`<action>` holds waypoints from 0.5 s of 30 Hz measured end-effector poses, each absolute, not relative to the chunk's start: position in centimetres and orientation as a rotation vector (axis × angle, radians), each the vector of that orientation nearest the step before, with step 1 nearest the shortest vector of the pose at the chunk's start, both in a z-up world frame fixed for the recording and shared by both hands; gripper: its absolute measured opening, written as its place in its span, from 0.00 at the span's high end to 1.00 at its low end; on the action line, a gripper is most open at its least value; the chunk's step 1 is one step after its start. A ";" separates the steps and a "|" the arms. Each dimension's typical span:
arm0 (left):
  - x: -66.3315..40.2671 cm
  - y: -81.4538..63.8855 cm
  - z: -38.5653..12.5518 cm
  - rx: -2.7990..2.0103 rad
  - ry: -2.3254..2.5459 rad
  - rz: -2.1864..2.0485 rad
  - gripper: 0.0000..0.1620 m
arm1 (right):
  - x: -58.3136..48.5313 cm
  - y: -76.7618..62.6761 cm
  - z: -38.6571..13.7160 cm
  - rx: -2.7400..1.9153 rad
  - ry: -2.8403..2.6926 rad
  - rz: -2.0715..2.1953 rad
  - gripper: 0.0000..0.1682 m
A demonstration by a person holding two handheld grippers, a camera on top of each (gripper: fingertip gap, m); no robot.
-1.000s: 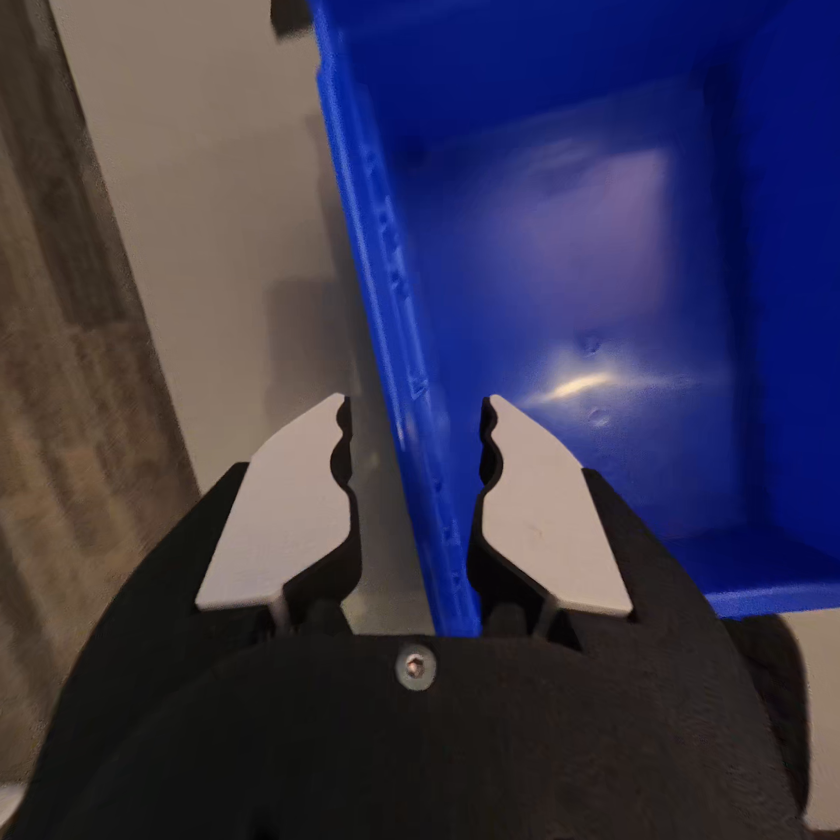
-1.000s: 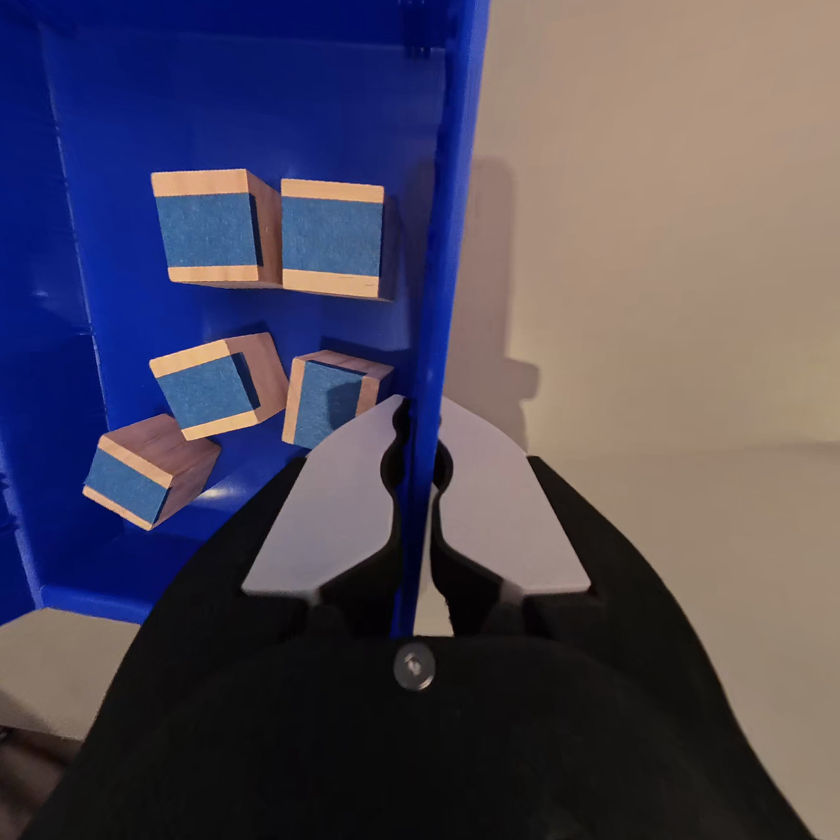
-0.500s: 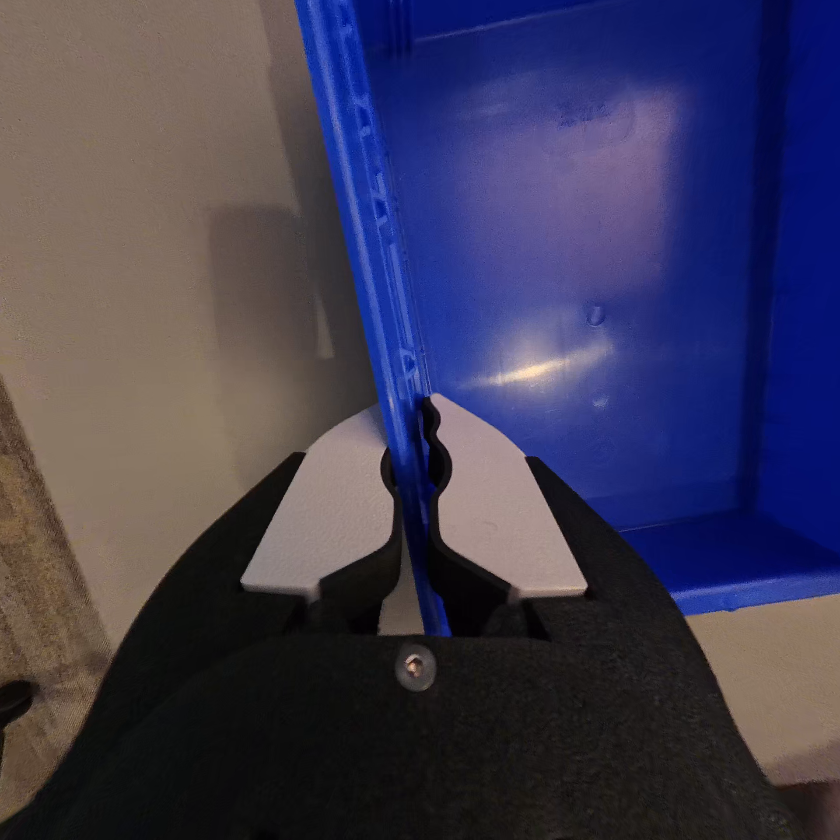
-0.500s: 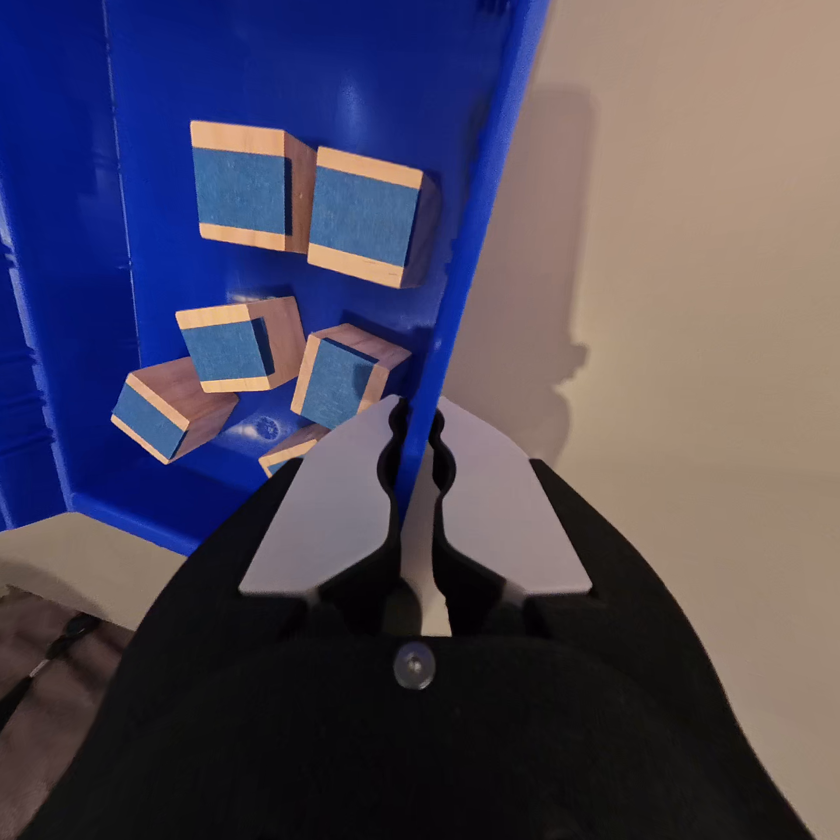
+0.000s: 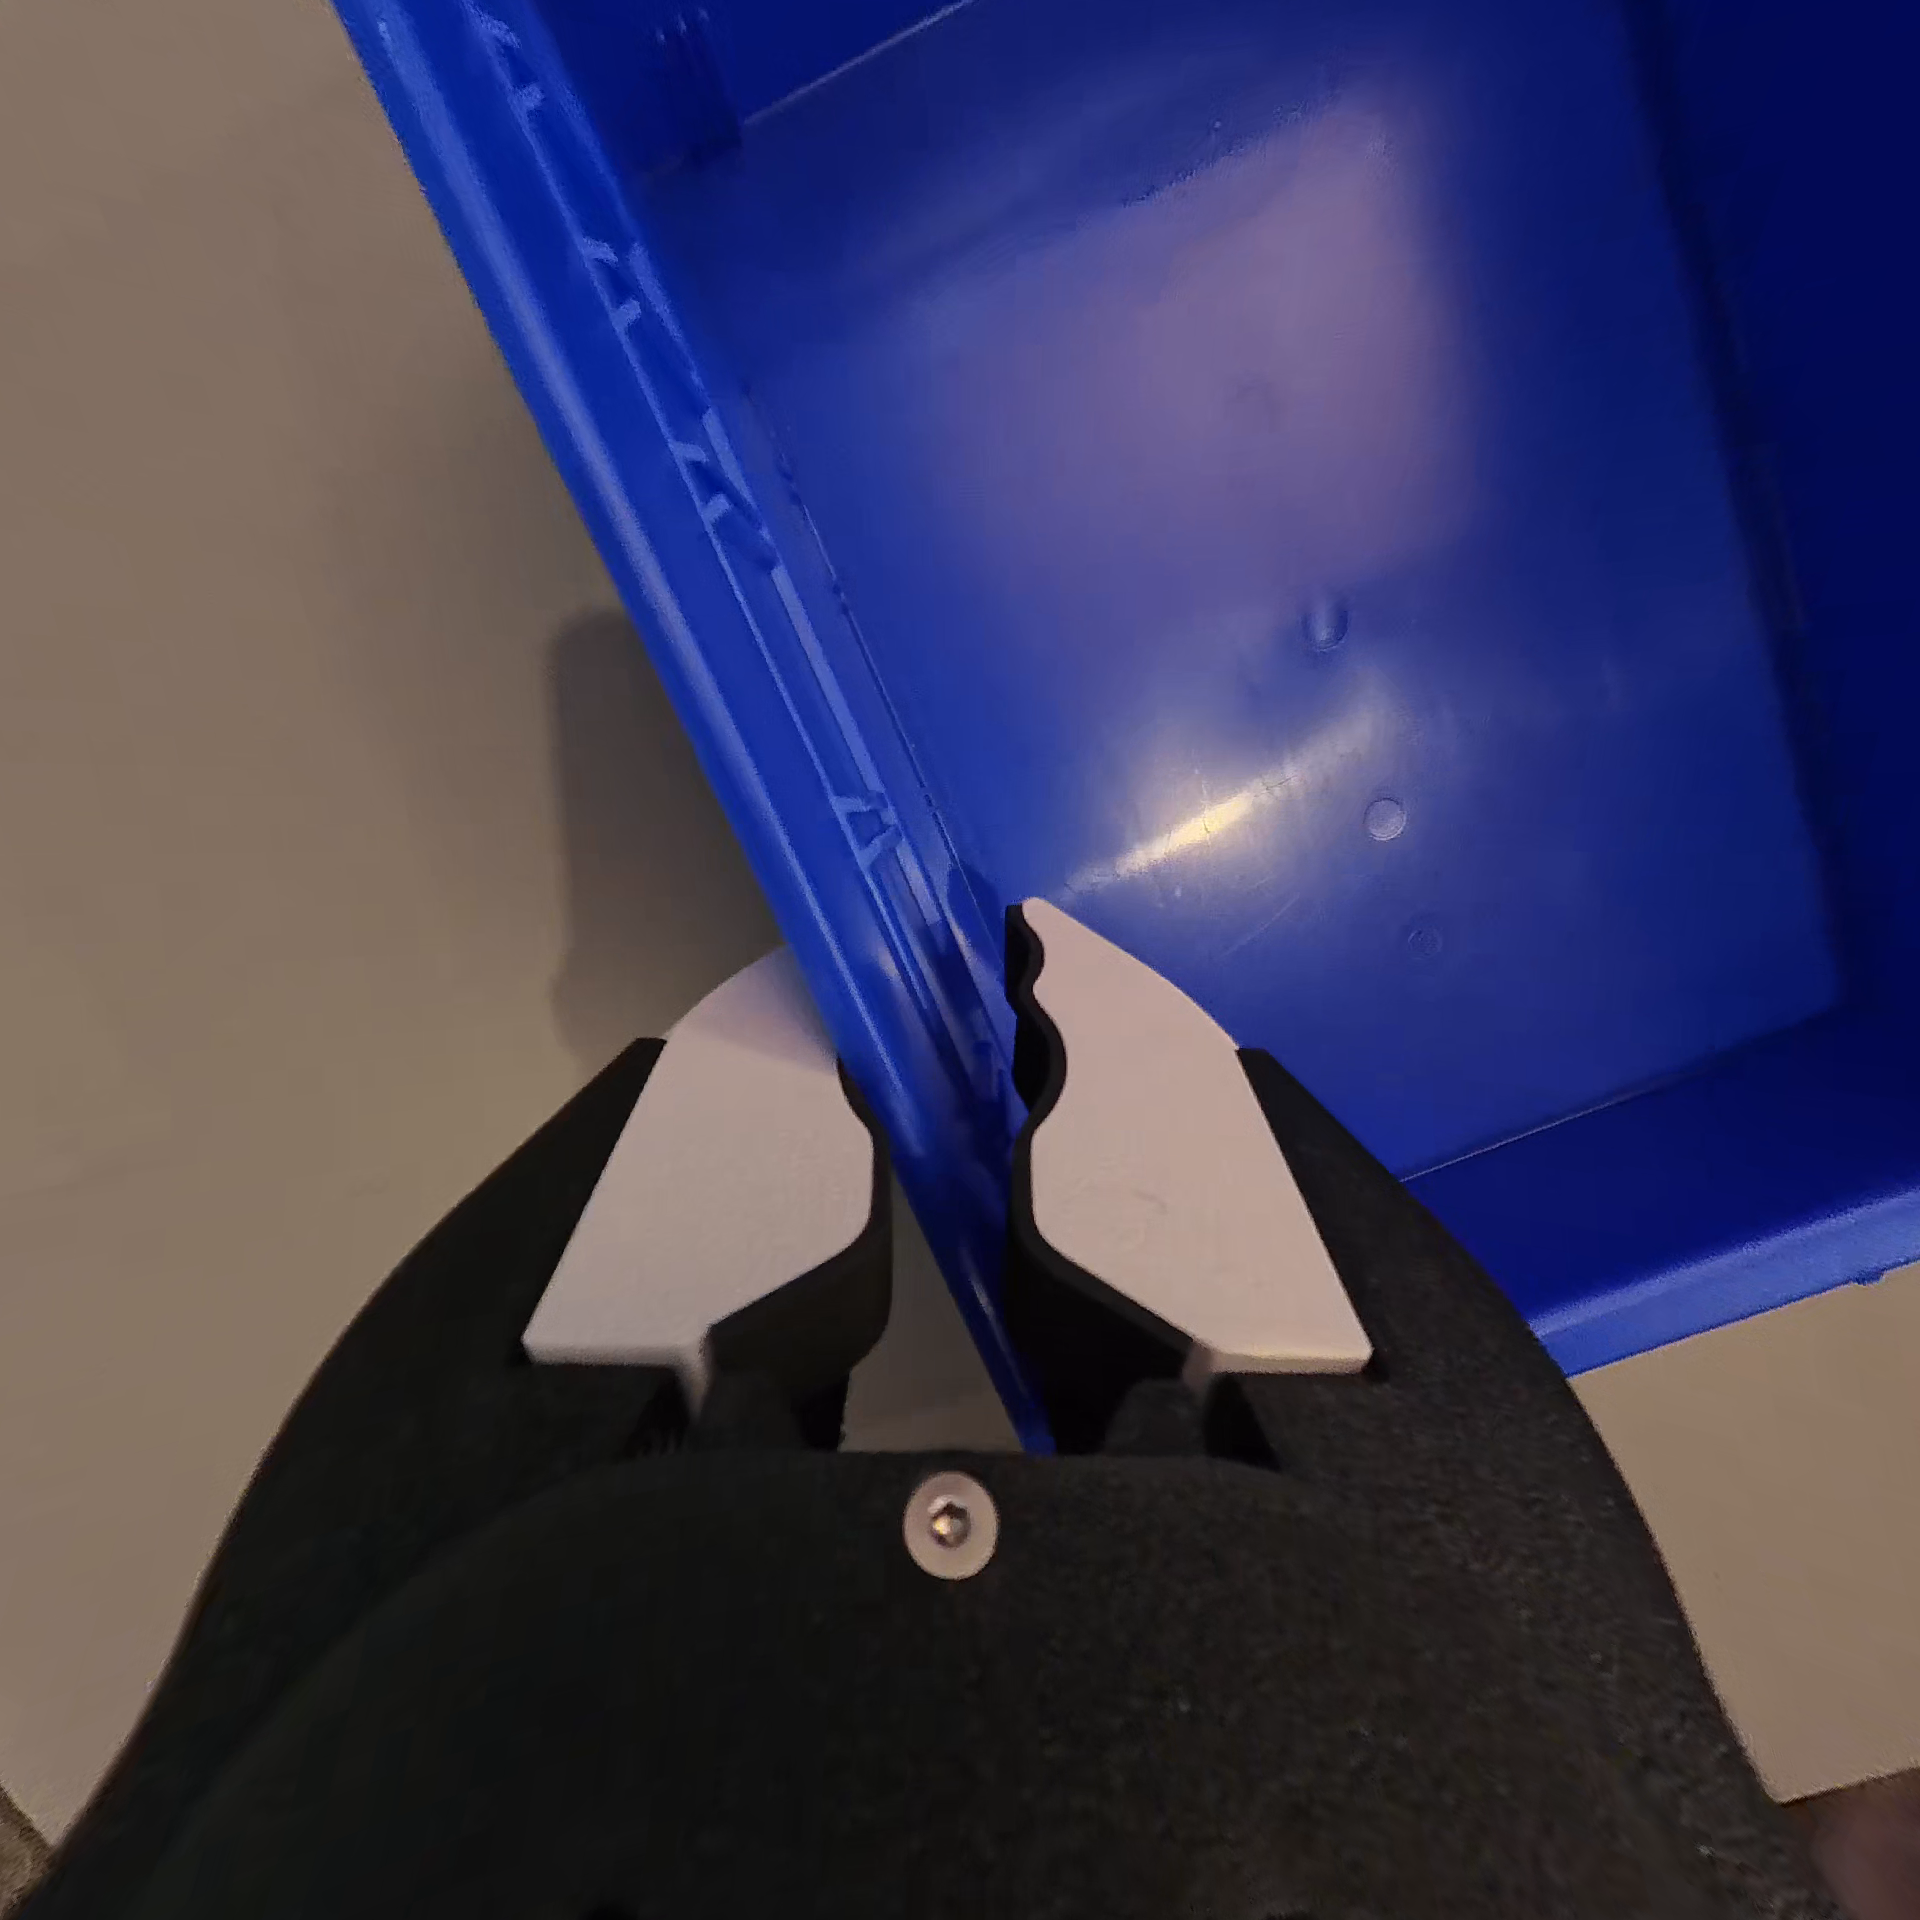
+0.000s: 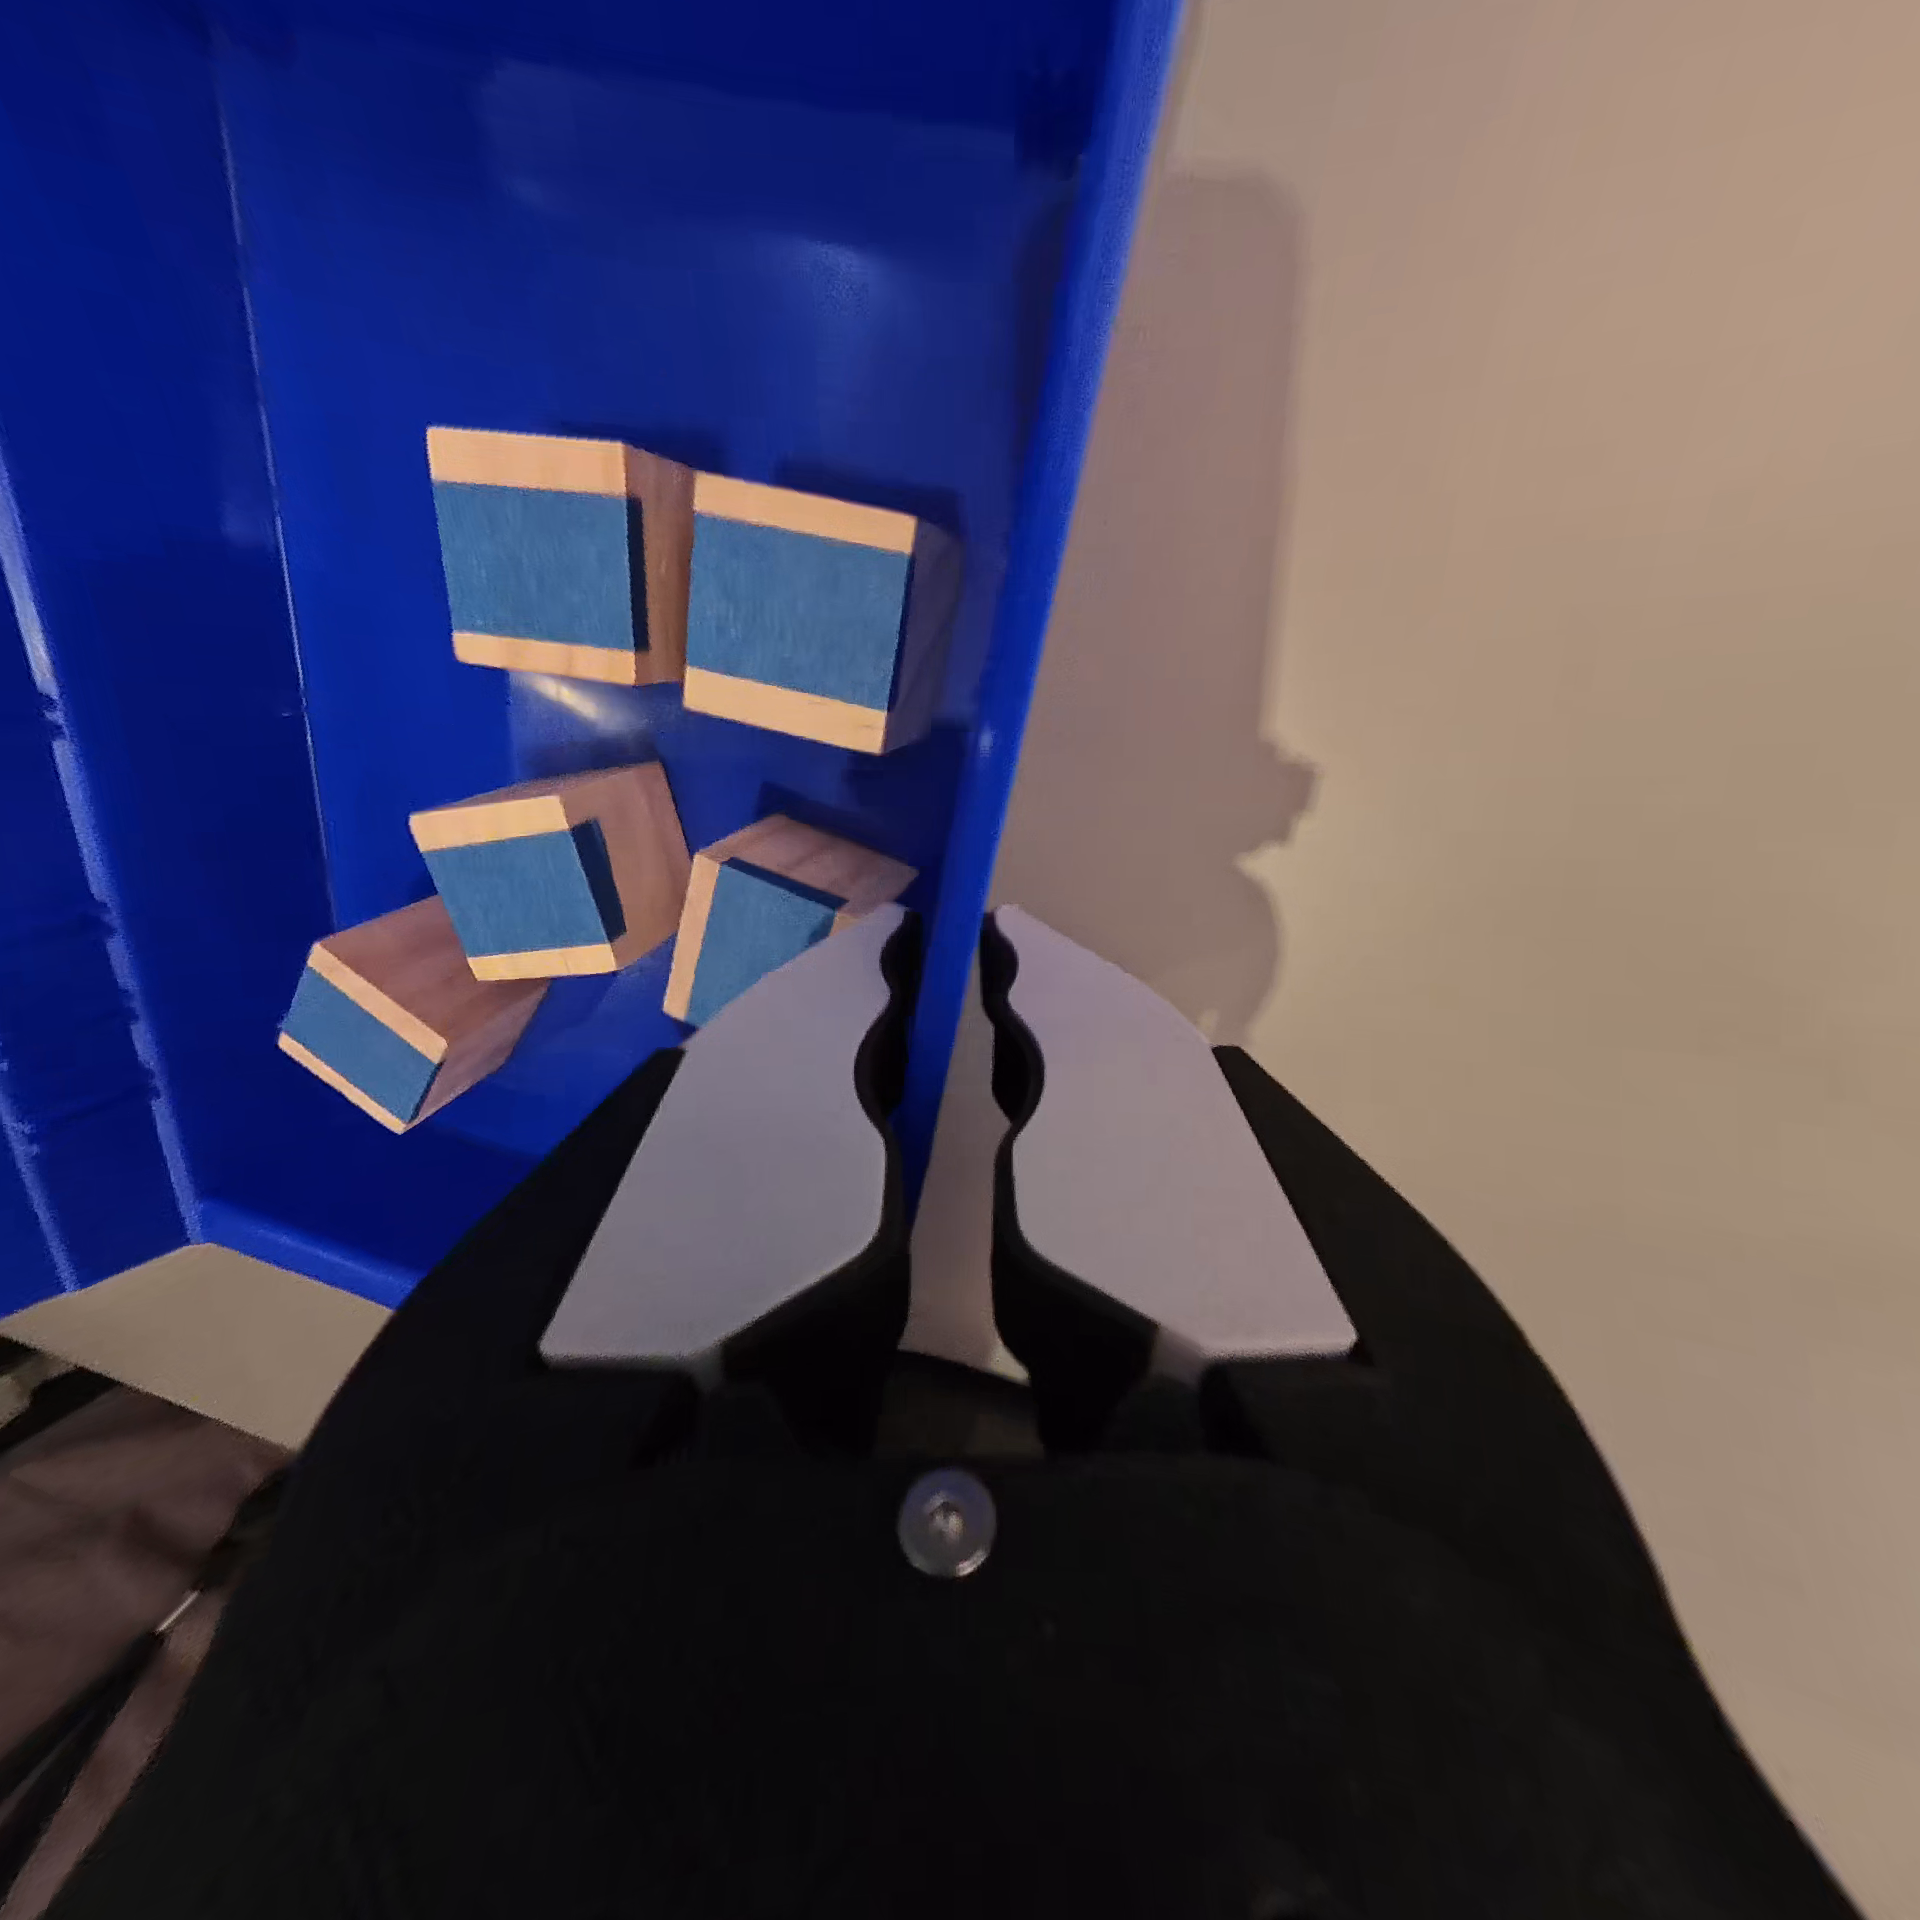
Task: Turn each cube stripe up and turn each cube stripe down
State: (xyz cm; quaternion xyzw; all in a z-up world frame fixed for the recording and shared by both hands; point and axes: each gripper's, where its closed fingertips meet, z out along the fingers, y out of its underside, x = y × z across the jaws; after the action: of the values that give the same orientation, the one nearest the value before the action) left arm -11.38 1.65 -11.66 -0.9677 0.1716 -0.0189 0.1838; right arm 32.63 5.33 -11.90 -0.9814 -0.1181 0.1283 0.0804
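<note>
Tongs of the left hand (image 5: 925, 935) pinch the left wall of a blue plastic bin (image 5: 727, 499), one finger outside and one inside; that wall runs from the fingers toward 11 o'clock, and the bin floor seen here lies bare. Right tongs (image 6: 943, 920) are pressed onto the bin's right wall (image 6: 1049, 520), which rises toward 12 o'clock. Five wooden cubes with blue stripes sit inside, at 10 to 11 o'clock from the right tips: one (image 6: 764, 914) just beside the inner finger, one (image 6: 540, 883) next to it, one (image 6: 384, 1023) tilted lower left, and a touching pair (image 6: 540, 556) (image 6: 795, 608) farther off. Beige worktop (image 6: 1558, 727) spreads beyond.
</note>
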 end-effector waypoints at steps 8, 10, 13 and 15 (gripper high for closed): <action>-6.4 1.8 -11.7 -2.547 0.551 -0.372 0.78 | 33.2 5.6 -13.3 -3.069 -0.355 0.219 0.92; -6.0 1.4 -11.3 -2.535 0.563 -0.461 0.75 | 33.1 5.7 -13.9 -3.086 -0.349 0.224 0.93; -6.3 0.9 -8.9 -2.493 0.549 -0.589 0.75 | 32.8 5.6 -14.6 -3.120 -0.346 0.250 0.95; -6.8 0.9 -5.7 -2.388 0.519 -0.658 0.76 | 32.8 5.6 -14.6 -3.127 -0.345 0.261 0.95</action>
State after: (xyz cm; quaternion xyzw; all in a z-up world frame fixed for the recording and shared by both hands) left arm -6.77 0.92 -5.68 -0.8999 0.1956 -0.2481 0.3005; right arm 32.82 5.58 -14.56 -0.9905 -0.1093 0.0827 -0.0078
